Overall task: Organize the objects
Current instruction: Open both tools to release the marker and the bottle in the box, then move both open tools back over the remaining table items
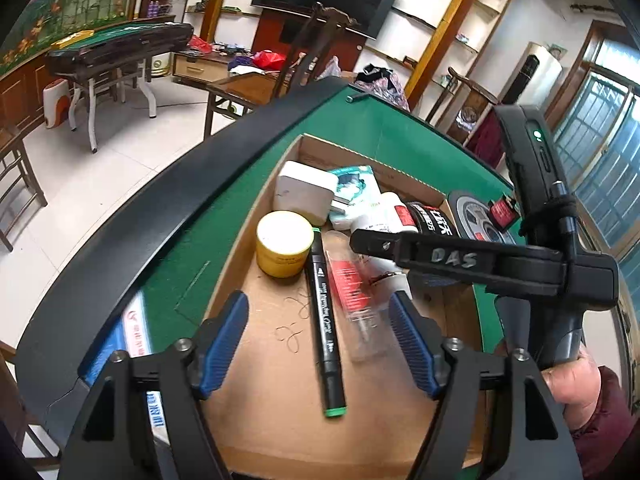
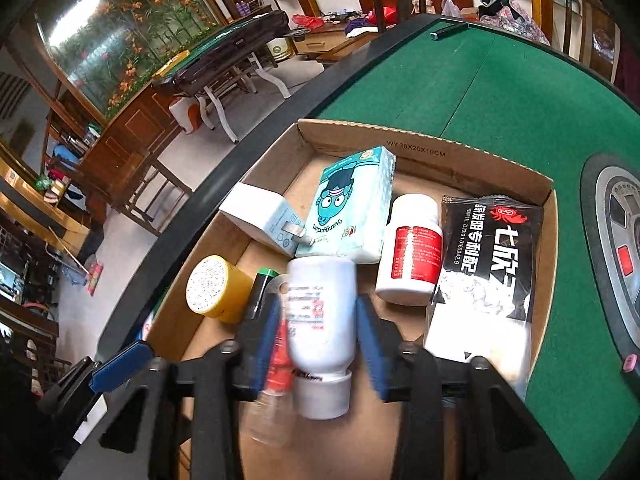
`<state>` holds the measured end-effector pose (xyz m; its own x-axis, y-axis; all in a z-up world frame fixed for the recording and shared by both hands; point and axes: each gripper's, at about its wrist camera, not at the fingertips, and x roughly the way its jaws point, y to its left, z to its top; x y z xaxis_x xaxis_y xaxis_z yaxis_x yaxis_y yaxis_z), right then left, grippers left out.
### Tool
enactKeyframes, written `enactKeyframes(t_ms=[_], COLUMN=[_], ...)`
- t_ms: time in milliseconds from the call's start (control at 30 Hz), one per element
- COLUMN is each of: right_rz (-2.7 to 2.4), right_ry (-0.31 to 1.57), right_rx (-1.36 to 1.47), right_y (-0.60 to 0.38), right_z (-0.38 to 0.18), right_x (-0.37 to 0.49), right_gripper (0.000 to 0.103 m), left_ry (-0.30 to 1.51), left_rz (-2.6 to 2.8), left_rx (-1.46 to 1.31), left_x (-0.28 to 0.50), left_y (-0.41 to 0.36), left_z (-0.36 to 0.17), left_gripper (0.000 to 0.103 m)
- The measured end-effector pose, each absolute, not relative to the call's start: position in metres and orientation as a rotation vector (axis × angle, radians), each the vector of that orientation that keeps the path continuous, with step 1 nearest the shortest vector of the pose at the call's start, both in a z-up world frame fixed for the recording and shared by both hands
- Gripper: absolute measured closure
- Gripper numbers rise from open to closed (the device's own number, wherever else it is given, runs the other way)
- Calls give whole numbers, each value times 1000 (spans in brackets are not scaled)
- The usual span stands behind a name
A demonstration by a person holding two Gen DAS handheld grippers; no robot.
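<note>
While both grippers tilt steeply down over the cardboard box (image 1: 276, 412) on the green table (image 1: 404, 136), neither one presses on anything. The left gripper (image 1: 320, 340) hangs with its blue pads (image 1: 224, 340) spread wide; the black marker (image 1: 326, 332) with green ends lies on the box floor between them, touching neither pad, and a clear tube with a red label (image 1: 354, 300) lies just beside it, blurred.

The right gripper (image 2: 318, 344) reaches in from the right in the left wrist view, its dark body sloping down to the box, and a hand (image 1: 576, 376) in a dark red sleeve grips its handle at the right edge. From its own camera, a white bottle (image 2: 322, 316) lies between the pads, cap toward the camera. A narrow gap shows on each side of the bottle, so the pads (image 2: 370, 340) flank it without clamping; the frame is blurred here, so a light touch on the left side cannot be ruled out.

Deeper in the box lie a yellow jar (image 2: 214, 290), a white charger (image 2: 260, 216), a pale blue tissue pack (image 2: 352, 204), a second white bottle with a red label (image 2: 410, 252) and a black sachet (image 2: 490, 256) against the right wall.
</note>
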<state>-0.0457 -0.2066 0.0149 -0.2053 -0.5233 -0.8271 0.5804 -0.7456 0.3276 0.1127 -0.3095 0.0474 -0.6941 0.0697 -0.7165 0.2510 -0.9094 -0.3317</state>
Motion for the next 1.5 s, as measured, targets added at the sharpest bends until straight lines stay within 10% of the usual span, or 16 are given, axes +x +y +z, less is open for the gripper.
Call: enactKeyframes(t_ms=[333, 667, 933, 1500], right_rz=[-2194, -2746, -2847, -3030], right_ry=[51, 170, -107, 247], right_rx=[1116, 621, 939, 728], right_y=[-138, 17, 117, 132], right_z=[84, 168, 128, 110], right_x=[-17, 54, 45, 74], right_gripper=[13, 0, 0, 0], left_ry=[713, 364, 322, 24], left_rz=[-2682, -2861, -2993, -3023], left_rx=[1151, 873, 988, 1264], left_x=[128, 152, 143, 119], left_y=[-317, -243, -186, -73], left_z=[54, 112, 120, 100], left_gripper=[20, 13, 12, 12])
